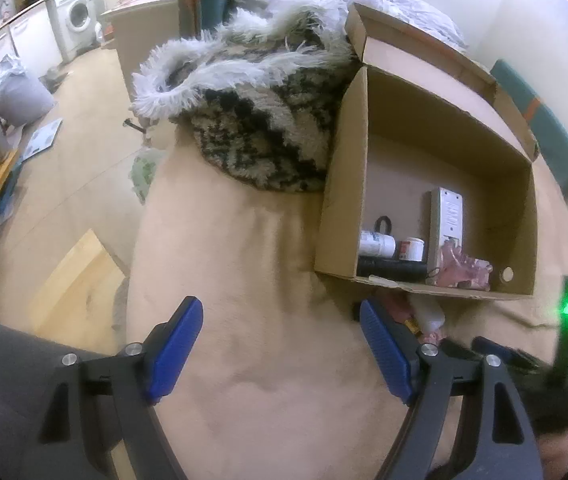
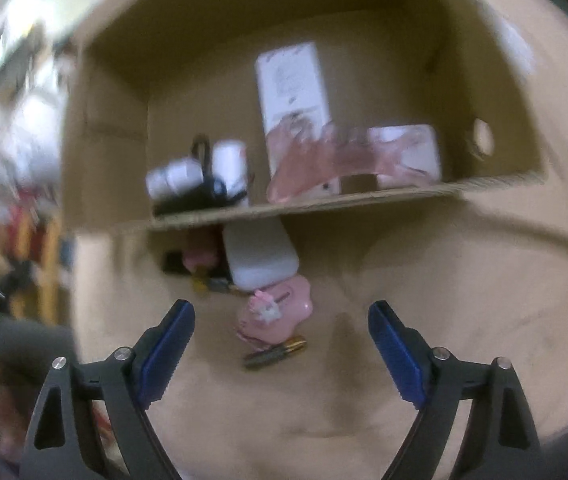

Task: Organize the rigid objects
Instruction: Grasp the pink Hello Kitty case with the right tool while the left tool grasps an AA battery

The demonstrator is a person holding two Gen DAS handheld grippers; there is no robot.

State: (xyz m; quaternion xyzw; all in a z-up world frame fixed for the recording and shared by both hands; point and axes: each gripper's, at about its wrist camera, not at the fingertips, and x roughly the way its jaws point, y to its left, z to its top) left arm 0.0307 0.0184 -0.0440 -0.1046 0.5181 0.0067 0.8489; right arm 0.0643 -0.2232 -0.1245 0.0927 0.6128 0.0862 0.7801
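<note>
Shaggy rug (image 1: 260, 128), washing machine (image 1: 78, 16), grey bag (image 1: 16, 92), wooden board (image 1: 76, 280)

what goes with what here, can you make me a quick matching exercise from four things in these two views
Things:
1. white flat box
2. pink item
3. cardboard box
4. shaggy rug

Places:
A. on the beige surface, outside the box
B. open, holding several items
C. inside the box, lying flat
D. piled left of the box

Pairs: 1-C, 2-A, 3-B, 4-D
</note>
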